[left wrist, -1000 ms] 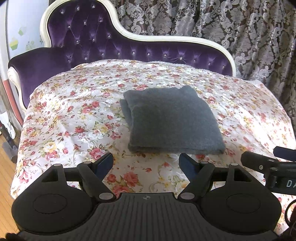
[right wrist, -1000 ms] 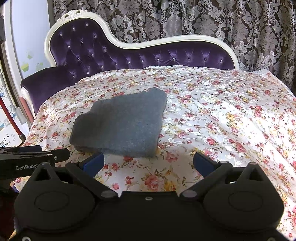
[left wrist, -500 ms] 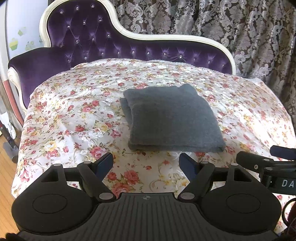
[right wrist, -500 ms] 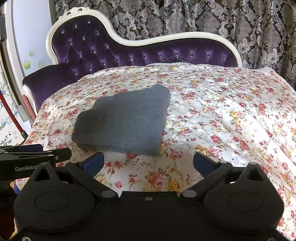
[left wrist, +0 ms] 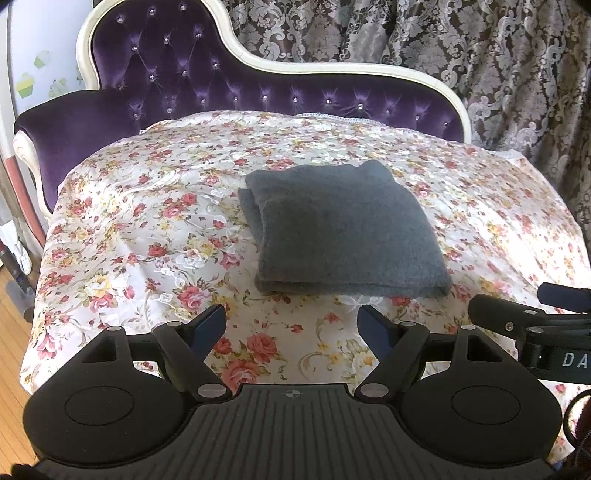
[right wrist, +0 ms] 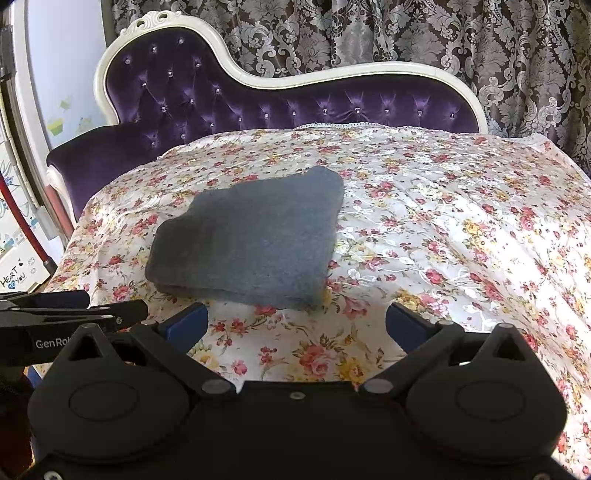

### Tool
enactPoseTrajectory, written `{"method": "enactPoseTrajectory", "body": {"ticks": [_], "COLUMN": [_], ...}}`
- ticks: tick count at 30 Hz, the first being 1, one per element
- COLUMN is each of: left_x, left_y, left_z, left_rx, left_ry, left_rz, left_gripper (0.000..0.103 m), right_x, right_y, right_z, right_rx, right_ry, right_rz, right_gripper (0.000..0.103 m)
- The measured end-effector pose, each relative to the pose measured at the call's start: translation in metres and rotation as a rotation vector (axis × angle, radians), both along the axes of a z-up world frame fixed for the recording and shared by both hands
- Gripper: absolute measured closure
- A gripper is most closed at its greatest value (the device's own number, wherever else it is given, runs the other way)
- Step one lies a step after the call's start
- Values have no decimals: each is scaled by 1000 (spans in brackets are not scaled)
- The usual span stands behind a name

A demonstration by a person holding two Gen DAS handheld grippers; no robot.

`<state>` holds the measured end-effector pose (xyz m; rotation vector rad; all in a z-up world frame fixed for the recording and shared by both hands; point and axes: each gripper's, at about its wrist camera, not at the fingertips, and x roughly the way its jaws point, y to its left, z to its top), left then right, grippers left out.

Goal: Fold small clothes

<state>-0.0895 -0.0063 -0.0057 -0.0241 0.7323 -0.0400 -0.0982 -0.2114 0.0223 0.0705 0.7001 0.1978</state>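
Left gripper and right gripper: jaws spread, empty, short of near hem. Folded grey knit garment flat mid floral bedspread. Judged soft, light, limp, layers prone to slip; pinch all layers at near corners.

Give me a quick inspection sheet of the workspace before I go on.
Surface: floral cloth spread over the seat, lightly wrinkled.
Job's things: grey garment folded into a compact rectangle, lying flat on the cloth.
Clutter: nothing seen on the cloth besides the garment.
Grippers: left claw open, empty, short of the garment's near edge; right claw open, empty, likewise.
Cables: nothing seen.
Surroundings: purple tufted chaise, patterned curtain behind.
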Motion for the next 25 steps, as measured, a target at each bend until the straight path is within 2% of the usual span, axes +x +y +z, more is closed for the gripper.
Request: {"method": "enactPoseTrajectory", "body": {"ticks": [25], "left_x": [7], "left_y": [2], "left_z": [-7], "left_rx": [0], "left_ry": [38], "left_rz": [0], "left_gripper": [26], "right_x": [7], "right_y": [5], "right_z": [-5], "right_rx": [2], "right_ry": [30], "right_rz": [19], "right_gripper": [1]}}
